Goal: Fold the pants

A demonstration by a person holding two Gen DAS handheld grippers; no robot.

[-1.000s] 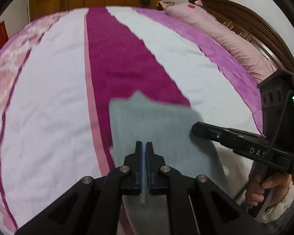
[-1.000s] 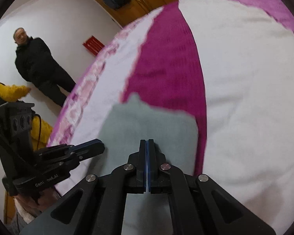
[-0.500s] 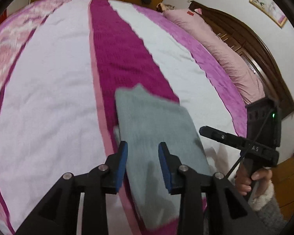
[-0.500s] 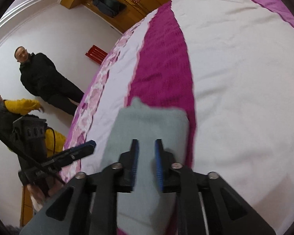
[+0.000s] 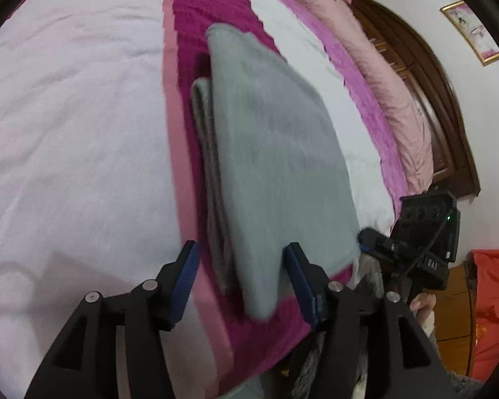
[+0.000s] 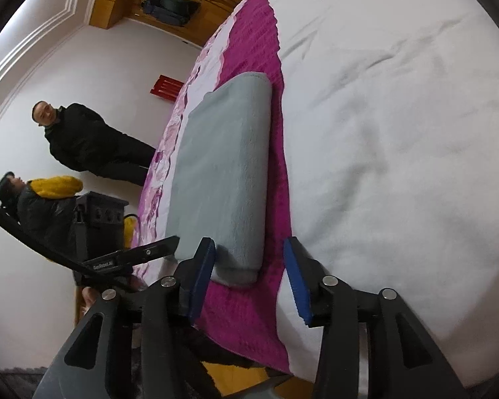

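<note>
The bed, under a cover striped white, pink and magenta, fills everything ahead of both sets of jaws, with a pink pillow and dark wooden headboard far off to the right of the left jaws. The pants, grey and fleecy, lie on the magenta stripe as a long stacked bundle that runs straight away from the jaws, and its near end sits close to the bed's edge. In the left wrist view the near corner of the top layer lies between the blue pads of the left gripper without being pressed; those jaws are opening and have let go. In the right wrist view the right gripper is opening too, released, with the rolled near end of the pants just ahead of and between its pads. Two onlookers stand well off to the left of the right jaws. The fold looks close to finished, yet the lower layers poke out to the left of the top one, so the stack is uneven. The risk now, as I judge it, is that a pad snags the fleece as the grippers pull away, dragging the top layer askew or tugging the bundle's near end over the bed's edge.
</note>
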